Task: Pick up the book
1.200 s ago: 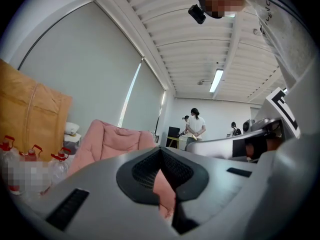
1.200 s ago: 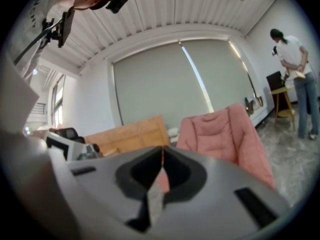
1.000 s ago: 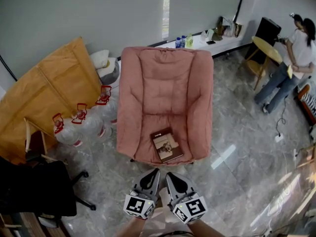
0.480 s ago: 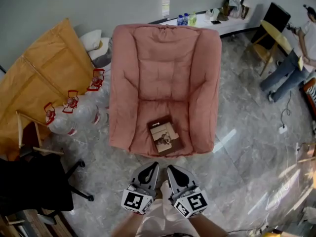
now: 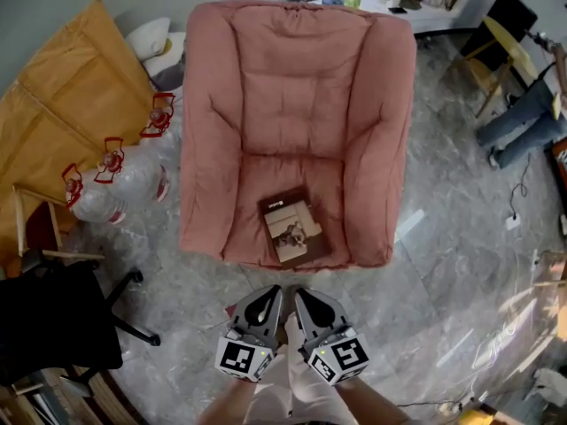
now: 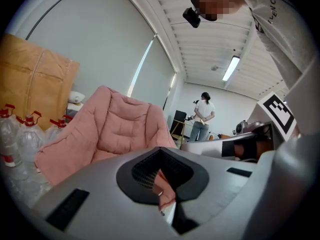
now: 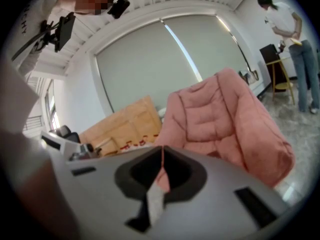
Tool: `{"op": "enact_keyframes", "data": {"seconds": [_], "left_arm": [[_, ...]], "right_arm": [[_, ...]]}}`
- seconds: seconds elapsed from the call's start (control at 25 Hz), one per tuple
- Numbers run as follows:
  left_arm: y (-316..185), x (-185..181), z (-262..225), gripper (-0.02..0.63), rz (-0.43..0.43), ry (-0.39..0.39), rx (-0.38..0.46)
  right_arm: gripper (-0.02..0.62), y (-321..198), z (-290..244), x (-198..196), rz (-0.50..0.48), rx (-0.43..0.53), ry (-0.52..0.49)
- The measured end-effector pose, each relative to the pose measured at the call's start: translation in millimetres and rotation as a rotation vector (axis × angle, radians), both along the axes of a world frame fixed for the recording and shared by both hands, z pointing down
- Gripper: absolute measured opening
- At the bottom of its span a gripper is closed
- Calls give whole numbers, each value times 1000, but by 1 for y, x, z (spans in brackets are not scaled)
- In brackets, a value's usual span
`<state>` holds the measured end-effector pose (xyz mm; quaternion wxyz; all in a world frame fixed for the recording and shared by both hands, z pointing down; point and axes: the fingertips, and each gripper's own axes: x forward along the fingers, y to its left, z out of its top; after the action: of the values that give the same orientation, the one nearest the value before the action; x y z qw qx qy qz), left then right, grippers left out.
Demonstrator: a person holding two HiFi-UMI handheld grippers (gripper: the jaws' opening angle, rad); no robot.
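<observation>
Two tools side by side at bottom of head view: left gripper and right gripper, each with jaws pressed together, nothing between them. Both hover over grey floor, just short of pink armchair. Book, brown cover, lies flat on seat near front edge, slightly askew, apart from both grippers. Water jugs with red handles stand left of armchair

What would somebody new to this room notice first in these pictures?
A big pink armchair fills the middle of the head view, a brown book lying flat at the front of its seat. Below it, the left hand-held gripper and right hand-held gripper sit side by side, jaws together, pointing toward the chair. Red-capped water jugs stand on the floor at the view's left.
</observation>
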<state>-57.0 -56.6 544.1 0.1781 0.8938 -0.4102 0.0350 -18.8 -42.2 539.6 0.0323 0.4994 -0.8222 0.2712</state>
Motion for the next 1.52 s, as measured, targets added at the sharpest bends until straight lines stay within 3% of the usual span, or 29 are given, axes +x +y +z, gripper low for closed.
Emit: {"op": "enact_keyframes", "data": {"seconds": [0.52, 0.88, 1.08, 1.52], "left_arm": [[-15, 8, 63, 21, -43, 5, -90], [-22, 12, 107, 21, -72, -8, -134], [-21, 9, 135, 21, -127, 48, -218], [-17, 16, 172, 21, -106, 9, -234]], "right_arm": [[14, -21, 76, -1, -35, -110, -4], [14, -29, 132, 22, 21, -218, 11], [14, -27, 166, 29, 86, -334, -68], [37, -25, 218, 32, 206, -508, -293]]}}
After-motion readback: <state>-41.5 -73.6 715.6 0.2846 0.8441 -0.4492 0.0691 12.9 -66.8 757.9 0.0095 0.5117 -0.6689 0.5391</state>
